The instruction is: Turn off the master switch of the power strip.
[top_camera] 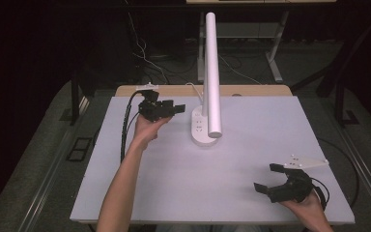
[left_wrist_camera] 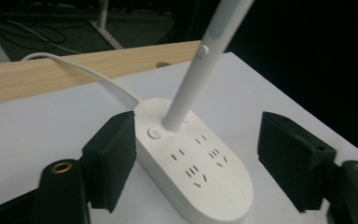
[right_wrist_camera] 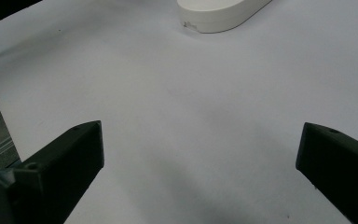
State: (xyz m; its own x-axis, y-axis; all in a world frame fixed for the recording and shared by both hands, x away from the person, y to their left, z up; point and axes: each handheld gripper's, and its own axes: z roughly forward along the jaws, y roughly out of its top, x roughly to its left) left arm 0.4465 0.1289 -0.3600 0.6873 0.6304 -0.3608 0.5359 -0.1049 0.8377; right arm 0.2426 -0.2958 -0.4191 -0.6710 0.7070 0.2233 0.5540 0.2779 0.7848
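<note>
Left gripper view looks straight at the lamp point(left_wrist_camera: 193, 158): its oval base lies between the released left tongs point(left_wrist_camera: 196, 163), long axis running away from them, power button point(left_wrist_camera: 154, 133) beside the near jaw. The left hand is nearer, forearm stretched toward the counter's point(top_camera: 251, 140) far side. The right tongs point(top_camera: 274, 179) hang released, well apart, near the front right corner.

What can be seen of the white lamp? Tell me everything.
The lamp is white and looks like plastic. Its oval base sits flat on the white table, toward the far middle. The base's top carries a round power button and several groups of socket slots. A slim stem rises from the base to a long tube head, which seems unlit. A white cord runs off the back. The open left gripper straddles the base; whether it touches is unclear.
</note>
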